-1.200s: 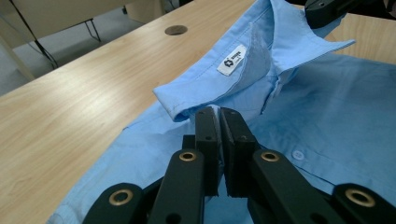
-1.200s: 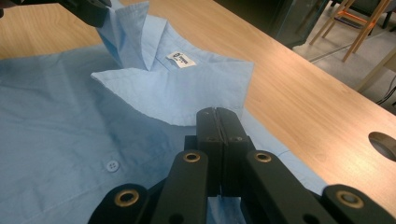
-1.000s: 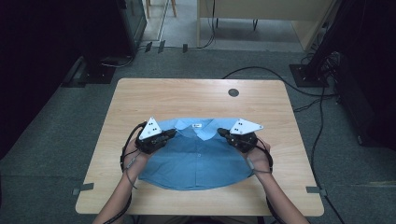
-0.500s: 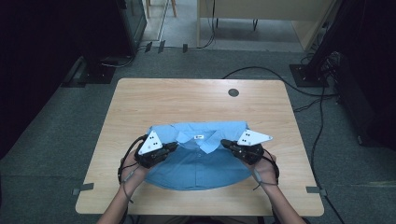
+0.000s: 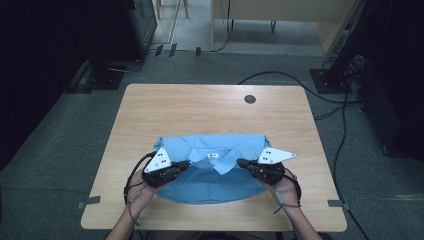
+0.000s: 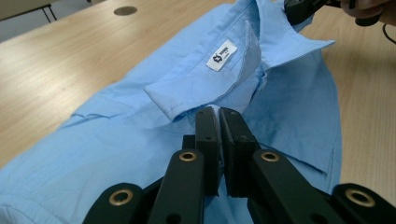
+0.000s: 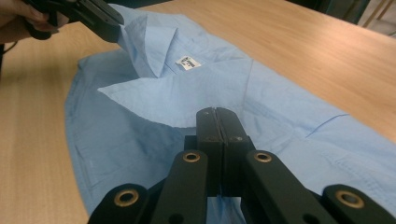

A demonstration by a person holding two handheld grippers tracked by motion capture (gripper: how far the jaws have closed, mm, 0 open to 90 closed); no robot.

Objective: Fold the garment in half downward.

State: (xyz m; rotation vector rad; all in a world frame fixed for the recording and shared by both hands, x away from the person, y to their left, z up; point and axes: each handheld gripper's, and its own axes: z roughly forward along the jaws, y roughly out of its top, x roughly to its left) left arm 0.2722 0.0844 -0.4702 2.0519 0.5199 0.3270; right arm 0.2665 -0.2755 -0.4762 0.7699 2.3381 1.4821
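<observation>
In the high view, one light blue shirt (image 5: 212,170) lies folded on the near half of a wooden table (image 5: 210,112), collar up and a white label (image 5: 213,155) at the neck. Two grippers work it: the left gripper (image 5: 186,164) meets the shirt at the collar's left side and the right gripper (image 5: 241,162) at its right side, each carried by a hand (image 5: 142,192) entering from the bottom edge. One dark round grommet (image 5: 250,99) sits in the far part of the tabletop, and cables trail over the grey floor beyond.

The left gripper view brings out what the high view cannot: the left gripper's (image 6: 219,114) jaws are clenched on a pinch of blue cloth just under the collar fold. The label's small print mark is visible here, and the other gripper touches the far collar tip.

The right gripper view shows the right gripper (image 7: 217,112) with jaws pressed fully together over shirt fabric below the collar's edge.
</observation>
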